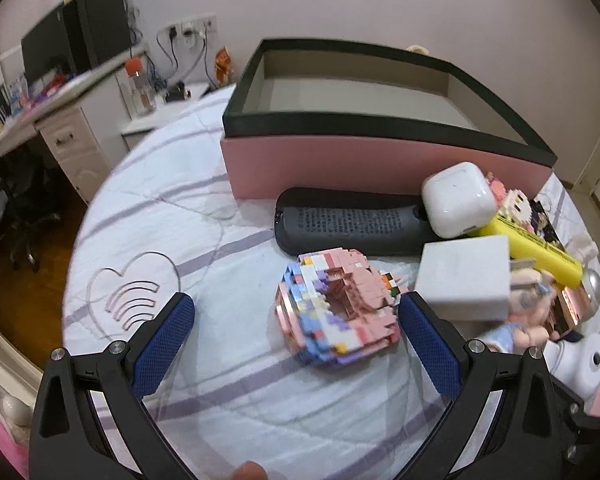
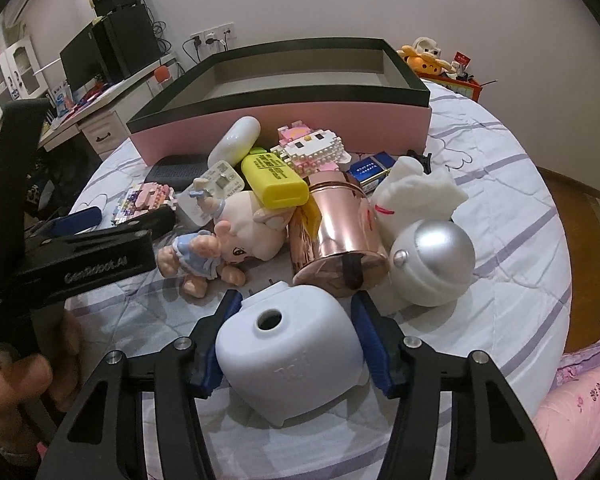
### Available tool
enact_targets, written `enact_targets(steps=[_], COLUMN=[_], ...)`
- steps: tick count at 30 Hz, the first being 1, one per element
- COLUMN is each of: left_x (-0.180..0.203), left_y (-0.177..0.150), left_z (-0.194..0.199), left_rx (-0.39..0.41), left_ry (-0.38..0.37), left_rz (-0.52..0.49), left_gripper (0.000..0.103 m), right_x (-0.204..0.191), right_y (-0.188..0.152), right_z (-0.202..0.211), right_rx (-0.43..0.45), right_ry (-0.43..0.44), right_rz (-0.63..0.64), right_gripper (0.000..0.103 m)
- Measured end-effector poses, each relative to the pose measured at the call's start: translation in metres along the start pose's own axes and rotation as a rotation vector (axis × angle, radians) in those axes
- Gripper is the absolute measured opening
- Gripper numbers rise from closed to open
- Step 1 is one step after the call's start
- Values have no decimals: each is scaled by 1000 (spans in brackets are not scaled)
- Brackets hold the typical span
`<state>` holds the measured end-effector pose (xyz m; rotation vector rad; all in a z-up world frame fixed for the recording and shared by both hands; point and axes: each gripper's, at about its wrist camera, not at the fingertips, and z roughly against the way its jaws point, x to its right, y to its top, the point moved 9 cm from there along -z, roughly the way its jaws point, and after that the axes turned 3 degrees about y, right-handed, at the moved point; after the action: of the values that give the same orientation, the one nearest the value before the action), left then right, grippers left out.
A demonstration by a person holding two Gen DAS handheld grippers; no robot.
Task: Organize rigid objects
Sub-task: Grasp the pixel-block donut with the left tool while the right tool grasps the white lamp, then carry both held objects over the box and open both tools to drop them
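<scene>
A bed covered by a white quilt with lilac stripes [image 1: 204,184] carried everything. At its far side stood the pink box with a dark rim [image 1: 380,160], open at the top, its inside bare as far as the views showed. Against the box's near wall lay a dark remote [image 1: 340,222], and a white earbud case [image 1: 458,200] rested on its right end. Crowded beside these were a yellow highlighter [image 2: 274,180], a white charger block [image 1: 462,280], a rose-gold tin [image 2: 336,228] lying on its side, a silver-domed white gadget [image 2: 434,260], a pig figurine [image 2: 236,228] and a white cat built of small bricks [image 2: 312,148].

The left gripper [image 1: 296,344] was spread wide over the quilt, with the pink brick model [image 1: 336,304] lying between its blue pads, nearer the right one; whether that pad touched the model could not be told. The charger block sat just behind that pad.

The right gripper [image 2: 296,344] was clamped on a white plastic housing with a round hole [image 2: 288,356], its pads pressed to both sides, with the tin and the figurine lying between it and the box.
</scene>
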<state>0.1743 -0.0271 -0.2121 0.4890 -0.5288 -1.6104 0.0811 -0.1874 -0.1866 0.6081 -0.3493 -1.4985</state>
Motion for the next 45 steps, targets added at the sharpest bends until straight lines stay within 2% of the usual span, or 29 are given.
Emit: enact_targets(steps=[2,6,9,12,13,14,17,24,30,35,37,41,43,45], left_x=[-1,2,-1,-4,-6,-9,-15,-23,-23,-13,-7,3,8,13], left_y=[0,1,1,0,-1,-1,-4,-12,1,32,49,95,113,135], left_z=[-7,-9,-6,0,3,5,10,32,63,87,91,92,85,72], left_rx=[-30,-35,-27,-8,-3,2,-5,-6,33,87,109,155,160,158], left_ry=[5,15,3,-5,-8,-9,-52,-77,-104,-134,-135,-142,-140,-138], left_rz=[1,-25,-21,-21,-19,-15,16,35,32,15,4,-13,-19,-19], left_gripper=[103,103,97,78,67,63,63,63,63,63,63,63,63,63], right_x=[0,1,0,-1,-1,-2,-5,-11,-22,-28,-29,-21,-12,-7], right_y=[0,-1,-2,-4,-4,-4,-7,-7,10,44,62,113,146,167], right_z=[0,1,2,5,5,6,8,20,39,56,60,63,56,45], right_rx=[-1,-1,0,-1,-1,-2,-5,-5,26,76,104,158,178,169], right_ry=[3,6,10,21,24,30,45,77,119,153,141,119,80,71], right_rz=[-3,-8,-12,-16,-15,-17,-20,-23,-13,13,36,68,93,97], right_gripper=[58,58,58,58,58,58,58,56,56,56,56,56,56,56])
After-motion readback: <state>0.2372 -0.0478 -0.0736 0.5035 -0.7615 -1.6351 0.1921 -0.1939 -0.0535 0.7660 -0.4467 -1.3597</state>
